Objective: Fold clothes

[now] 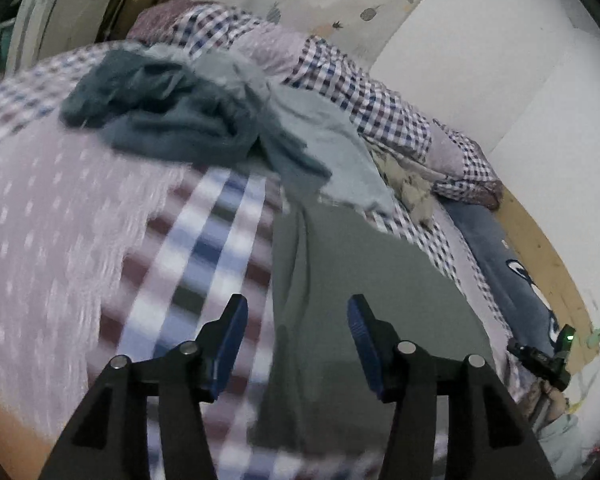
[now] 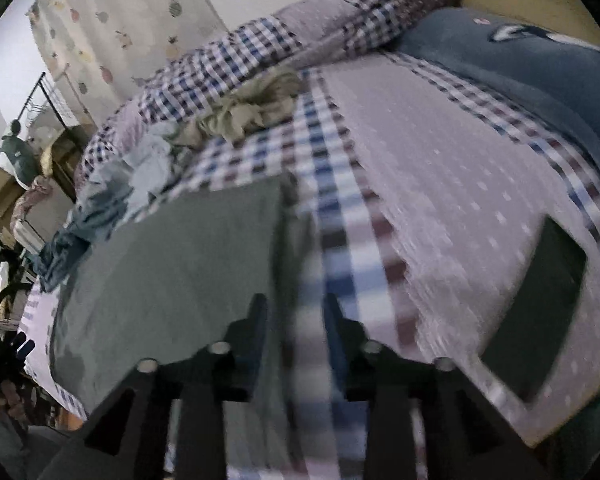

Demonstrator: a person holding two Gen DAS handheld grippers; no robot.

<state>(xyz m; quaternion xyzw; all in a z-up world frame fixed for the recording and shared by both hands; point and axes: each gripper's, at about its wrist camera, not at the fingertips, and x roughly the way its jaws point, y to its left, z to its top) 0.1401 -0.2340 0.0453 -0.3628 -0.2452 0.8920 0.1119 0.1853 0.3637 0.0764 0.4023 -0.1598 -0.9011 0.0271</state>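
A grey-green garment (image 1: 360,280) lies spread flat on the bed, also seen in the right wrist view as the grey-green garment (image 2: 180,260). My left gripper (image 1: 298,312) hovers open over its left edge, nothing between the blue pads (image 1: 230,344). My right gripper (image 2: 296,308) is open above the garment's right edge, one finger over the cloth and one over the checked cover. A crumpled pile of teal clothes (image 1: 172,120) lies beyond the flat garment, with a light blue garment (image 1: 332,148) beside it. Both views are blurred by motion.
The bed has a pink dotted and checked cover (image 2: 440,168). A beige garment (image 2: 244,112) sits near the rolled checked quilt (image 1: 380,100). A dark folded piece (image 2: 540,312) lies at the right. A blue pillow (image 2: 540,60) rests by the wooden headboard (image 1: 548,256).
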